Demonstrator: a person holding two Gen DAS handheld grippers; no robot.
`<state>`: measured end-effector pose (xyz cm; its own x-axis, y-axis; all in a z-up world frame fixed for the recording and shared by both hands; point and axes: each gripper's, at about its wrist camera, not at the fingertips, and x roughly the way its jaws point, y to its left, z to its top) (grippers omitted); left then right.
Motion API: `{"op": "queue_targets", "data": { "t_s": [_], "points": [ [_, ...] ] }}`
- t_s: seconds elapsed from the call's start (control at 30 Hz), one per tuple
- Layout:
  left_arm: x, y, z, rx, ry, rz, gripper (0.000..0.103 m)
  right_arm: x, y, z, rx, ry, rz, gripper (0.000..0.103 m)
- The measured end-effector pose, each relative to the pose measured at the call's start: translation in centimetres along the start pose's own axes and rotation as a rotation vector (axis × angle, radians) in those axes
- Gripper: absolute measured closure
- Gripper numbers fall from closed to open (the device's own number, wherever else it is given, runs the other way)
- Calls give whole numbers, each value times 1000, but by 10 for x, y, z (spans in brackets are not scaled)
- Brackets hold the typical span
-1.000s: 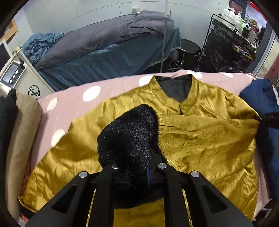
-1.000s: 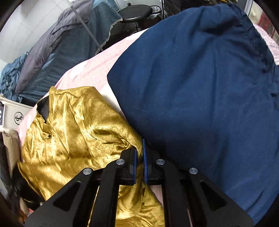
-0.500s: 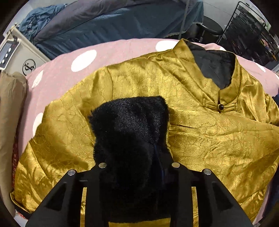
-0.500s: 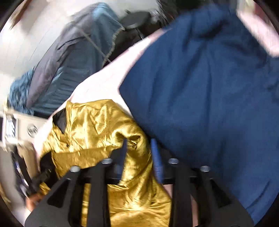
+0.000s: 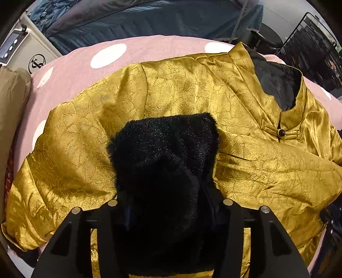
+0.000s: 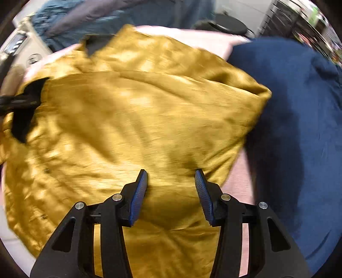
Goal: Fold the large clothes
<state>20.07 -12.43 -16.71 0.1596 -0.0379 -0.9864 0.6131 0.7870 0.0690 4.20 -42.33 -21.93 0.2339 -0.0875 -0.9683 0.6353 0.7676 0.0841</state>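
A gold satin jacket [image 5: 192, 89] lies front up on the bed, its black-lined collar [image 5: 275, 85] at the upper right. Its sleeve is folded across the chest and ends in a black fur cuff [image 5: 164, 154]. My left gripper [image 5: 170, 209] points straight down over that cuff; its jaws are opening, with the fur between them hiding the fingertips. In the blurred right wrist view the jacket [image 6: 139, 107] fills the middle. My right gripper [image 6: 171, 171] hovers over its lower part, jaws opening, with nothing pinched between the blue pads [image 6: 139, 192].
A pink bedspread [image 5: 139, 51] with white dots lies under the jacket. A navy garment [image 6: 299, 128] sits against the jacket's right edge. Tan cloth [image 5: 12, 107] and a white machine [image 5: 25, 53] stand left. A dark-covered bed [image 5: 149, 19] and a black rack [image 5: 316, 49] stand behind.
My left gripper came down with the fur cuff onto the jacket's front and spread its jaws. My right gripper let go of the jacket's edge, opened, and swung left over the jacket.
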Motion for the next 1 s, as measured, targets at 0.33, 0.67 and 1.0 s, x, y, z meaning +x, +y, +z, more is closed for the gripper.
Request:
{"op": "queue_targets", "data": {
  "t_s": [0.33,0.67,1.0],
  "points": [
    [7,-11,-2,36,-2,46,27,8,9,-19,-139,-12,-97,43],
    [-51,26,-35,-98,-165,29,12,-43,-8,-56,80,-61,-74,36],
    [-51,76,-156,-252,-90,23,12,-59,44,-137,-74,24,-12,34]
  ]
}}
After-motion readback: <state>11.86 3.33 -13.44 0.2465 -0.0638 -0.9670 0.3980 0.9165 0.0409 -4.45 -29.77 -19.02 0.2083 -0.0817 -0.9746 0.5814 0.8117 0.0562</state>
